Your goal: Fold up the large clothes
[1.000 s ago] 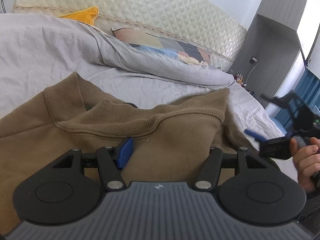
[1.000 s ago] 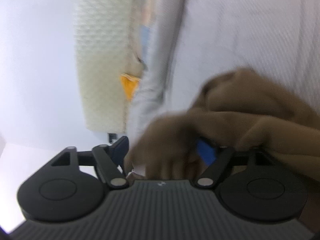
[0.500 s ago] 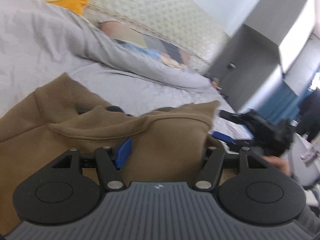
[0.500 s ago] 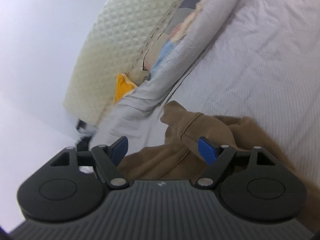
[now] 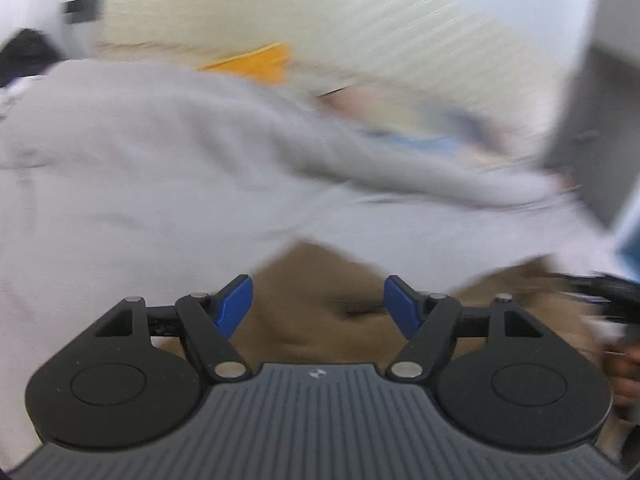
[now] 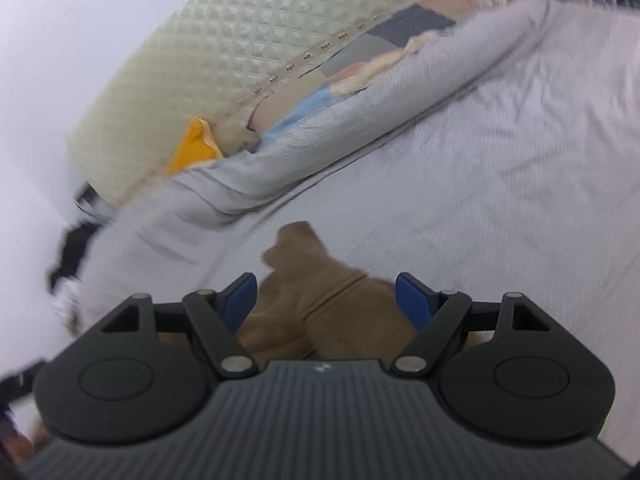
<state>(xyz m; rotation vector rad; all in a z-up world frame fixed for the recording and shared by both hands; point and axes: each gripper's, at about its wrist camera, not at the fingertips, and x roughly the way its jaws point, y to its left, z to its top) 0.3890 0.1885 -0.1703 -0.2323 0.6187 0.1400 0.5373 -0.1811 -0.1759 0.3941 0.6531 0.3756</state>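
We see the brown sweatshirt lying on the grey bed sheet, bunched below both tools, its lie too blurred to tell. Our left tool has just been opening and stands wide, pads clear of the cloth between them; our right tool is wide too, gripping nothing, a ribbed end of the sweatshirt pointing away between its fingers. Beyond lie open sheet, the rolled grey duvet and the quilted headboard.

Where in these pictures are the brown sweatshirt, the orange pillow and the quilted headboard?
brown sweatshirt [image 6: 320, 312]: right wrist view, ribbed fabric between the gripper's blue pads.
orange pillow [image 6: 192, 148]: right wrist view, its visible corner.
quilted headboard [image 6: 224, 52]: right wrist view, its padded face.
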